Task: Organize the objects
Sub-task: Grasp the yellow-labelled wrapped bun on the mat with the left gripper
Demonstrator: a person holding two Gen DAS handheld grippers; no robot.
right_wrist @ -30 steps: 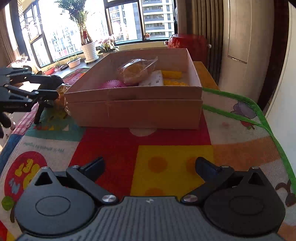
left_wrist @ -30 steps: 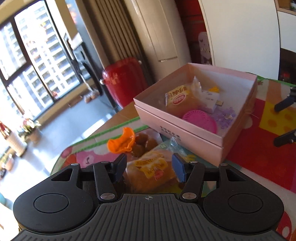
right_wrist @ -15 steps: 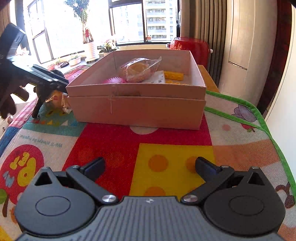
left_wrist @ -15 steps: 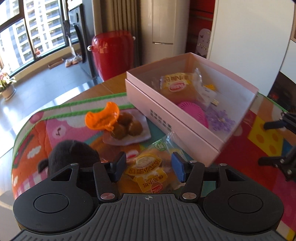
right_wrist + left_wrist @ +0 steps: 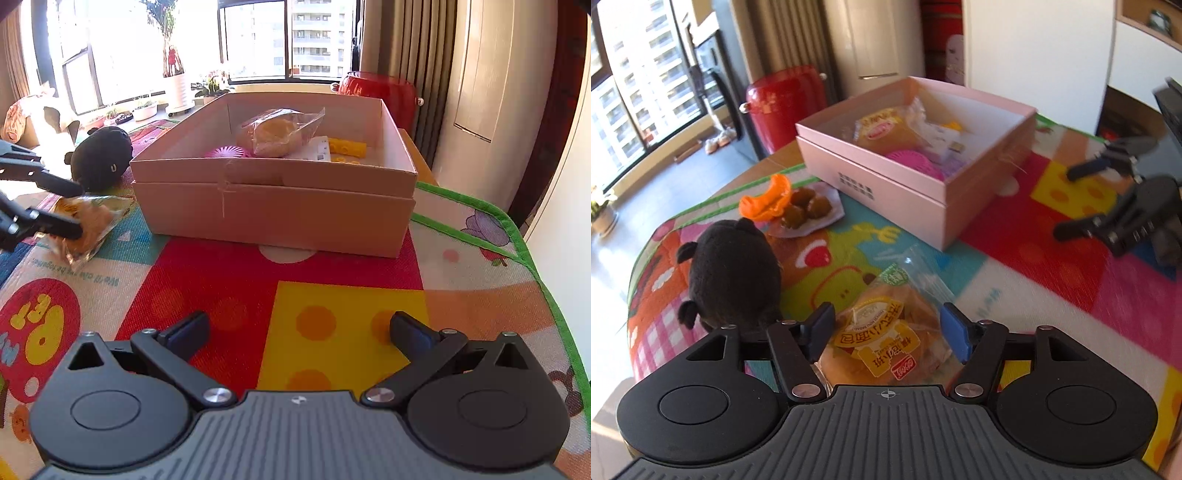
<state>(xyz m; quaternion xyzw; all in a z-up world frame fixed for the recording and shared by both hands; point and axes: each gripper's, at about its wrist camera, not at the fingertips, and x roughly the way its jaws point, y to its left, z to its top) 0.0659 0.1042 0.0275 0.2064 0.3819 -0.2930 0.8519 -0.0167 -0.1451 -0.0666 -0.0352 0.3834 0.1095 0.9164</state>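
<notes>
A wrapped bread packet lies on the colourful mat between the fingers of my left gripper, whose jaws are opening; the pads stand beside the wrapper without pressing it. The right wrist view shows the same packet resting tilted on the mat, left of the pink box. The open box holds another bread packet, a pink disc and small yellow and white items. My right gripper hovers open and empty over the yellow square, in front of the box.
A black plush toy sits just left of my left gripper. Beyond it are an orange piece and a small plate of brown balls. A red stool stands past the table edge. The mat's green border runs along the right.
My left gripper swung back from the box and sank toward the mat with the bread packet, bringing the plush toy into view. Its jaws have widened. The right gripper stayed put.
</notes>
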